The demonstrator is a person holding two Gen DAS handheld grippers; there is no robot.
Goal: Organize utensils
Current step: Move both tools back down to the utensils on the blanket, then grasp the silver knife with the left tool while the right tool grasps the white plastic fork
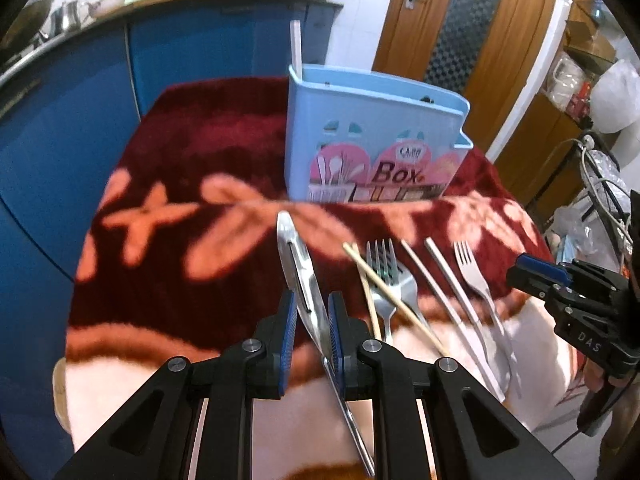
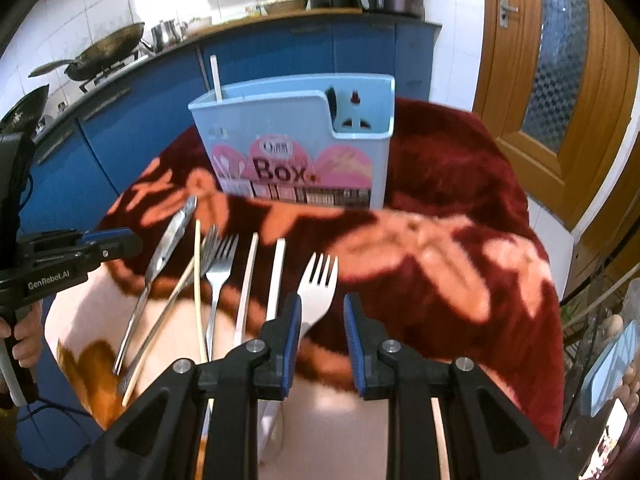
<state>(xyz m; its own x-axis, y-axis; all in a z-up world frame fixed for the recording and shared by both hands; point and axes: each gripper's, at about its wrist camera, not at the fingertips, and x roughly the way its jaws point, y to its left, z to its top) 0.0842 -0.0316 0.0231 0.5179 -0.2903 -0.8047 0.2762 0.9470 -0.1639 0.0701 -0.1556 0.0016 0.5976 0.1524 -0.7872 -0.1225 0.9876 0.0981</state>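
Observation:
A light blue utensil box (image 1: 372, 140) marked "Box" stands upright on the red floral blanket, with a white stick (image 1: 296, 44) in it; it also shows in the right wrist view (image 2: 296, 148). My left gripper (image 1: 313, 312) has its pads on either side of a metal peeler (image 1: 298, 268), which lies on the blanket. Right of it lie forks (image 1: 386, 276), wooden chopsticks (image 1: 394, 300) and white chopsticks (image 1: 452, 304). My right gripper (image 2: 322, 316) is open, just over the neck of a pale fork (image 2: 318, 284).
Blue kitchen cabinets (image 2: 120, 128) with pans stand behind the table. A wooden door (image 2: 560, 80) is at the right. Clutter and cables (image 1: 600, 184) sit beyond the table's right edge.

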